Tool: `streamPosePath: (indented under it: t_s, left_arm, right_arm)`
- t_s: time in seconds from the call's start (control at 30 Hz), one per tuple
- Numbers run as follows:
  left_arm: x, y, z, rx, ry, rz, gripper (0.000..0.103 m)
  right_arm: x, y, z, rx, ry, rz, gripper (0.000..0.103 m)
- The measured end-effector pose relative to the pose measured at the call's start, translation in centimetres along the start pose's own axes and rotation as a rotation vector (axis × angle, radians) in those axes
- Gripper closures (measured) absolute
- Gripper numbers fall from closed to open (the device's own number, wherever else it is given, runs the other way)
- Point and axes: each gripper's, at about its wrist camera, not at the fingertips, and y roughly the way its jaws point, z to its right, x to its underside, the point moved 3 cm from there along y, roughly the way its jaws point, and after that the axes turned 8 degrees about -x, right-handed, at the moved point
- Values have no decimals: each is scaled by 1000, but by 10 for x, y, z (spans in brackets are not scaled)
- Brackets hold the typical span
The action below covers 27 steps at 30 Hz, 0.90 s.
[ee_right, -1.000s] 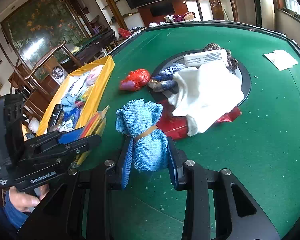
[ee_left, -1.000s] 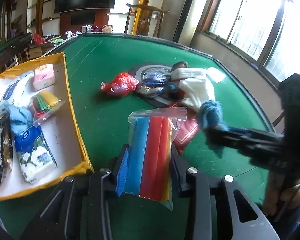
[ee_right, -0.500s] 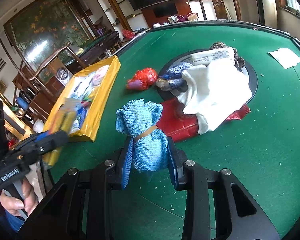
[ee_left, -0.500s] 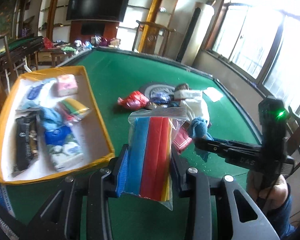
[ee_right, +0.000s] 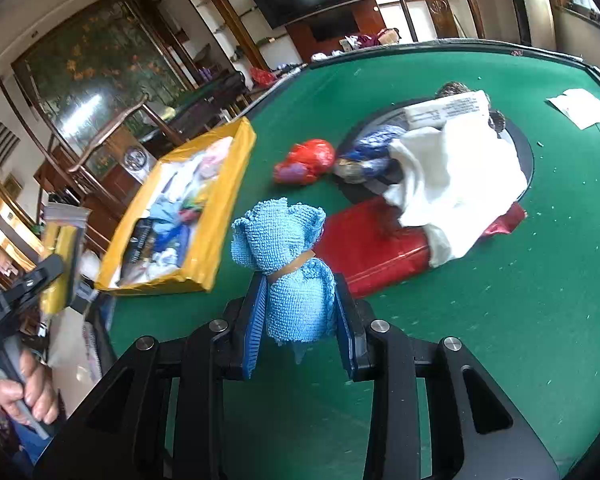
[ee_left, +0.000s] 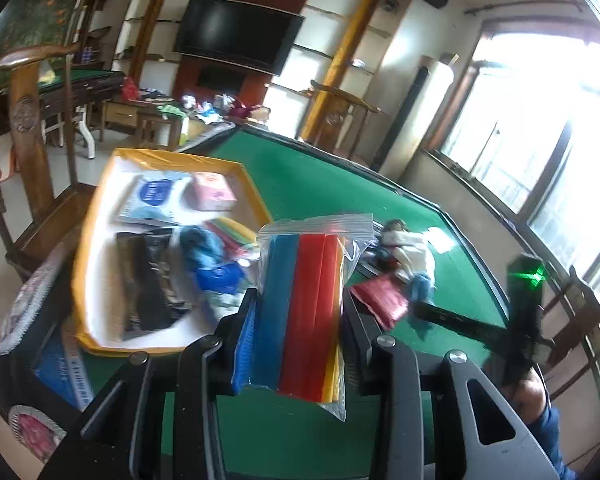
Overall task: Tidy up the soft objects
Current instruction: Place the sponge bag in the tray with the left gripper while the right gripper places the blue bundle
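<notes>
My left gripper [ee_left: 298, 320] is shut on a clear zip bag [ee_left: 304, 292] of blue, red and yellow folded cloths, held upright above the table's near edge. The yellow-rimmed tray [ee_left: 80, 272] lies just left of it and holds several soft packs and cloths. My right gripper [ee_right: 300, 312] is shut on a rolled light-blue towel [ee_right: 292, 260] tied with a brown band, above the green table [ee_right: 500, 340]. In the right wrist view the tray [ee_right: 228, 184] sits to the left, and the left gripper [ee_right: 56, 268] with its bag shows at the far left edge.
On the table's round black centre [ee_right: 526, 160] lie a white cloth [ee_right: 456, 176], a flat red pack [ee_right: 372, 248], a blue patterned bag [ee_right: 374, 148] and a red bag [ee_right: 306, 158]. A paper sheet [ee_right: 580, 106] lies far right. A wooden chair [ee_left: 28, 120] stands beyond the tray.
The left gripper has drawn back and up with its bag, swinging leftward so the tray sits nearer the view's middle. The right gripper and its towel have stayed put.
</notes>
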Motion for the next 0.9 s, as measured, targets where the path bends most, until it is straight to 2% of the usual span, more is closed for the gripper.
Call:
streamPosePath:
  t_s: [0.2, 0.4, 0.5, 0.63, 0.77, 0.9]
  left_arm:
    - [-25, 15, -41, -41, -57, 7, 66]
    - [-65, 48, -88, -75, -115, -26, 66]
    - [-86, 71, -108, -75, -151, -66, 66]
    - [-99, 109, -122, -106, -164, -136, 66]
    - [-102, 136, -130, -133, -172, -178, 66]
    - [-103, 150, -138, -143, -197, -204, 66]
  right_arm:
    - [0, 3, -41, -60, -26, -7, 72]
    - [-37, 39, -97, -124, -76, -79, 71]
    - [-65, 68, -122, -139, -83, -113, 71]
    - [-102, 128, -146, -132, -77, -144, 71]
    - [-121, 194, -144, -101, -21, -204, 71]
    - [-130, 235, -144, -57, -16, -236, 71]
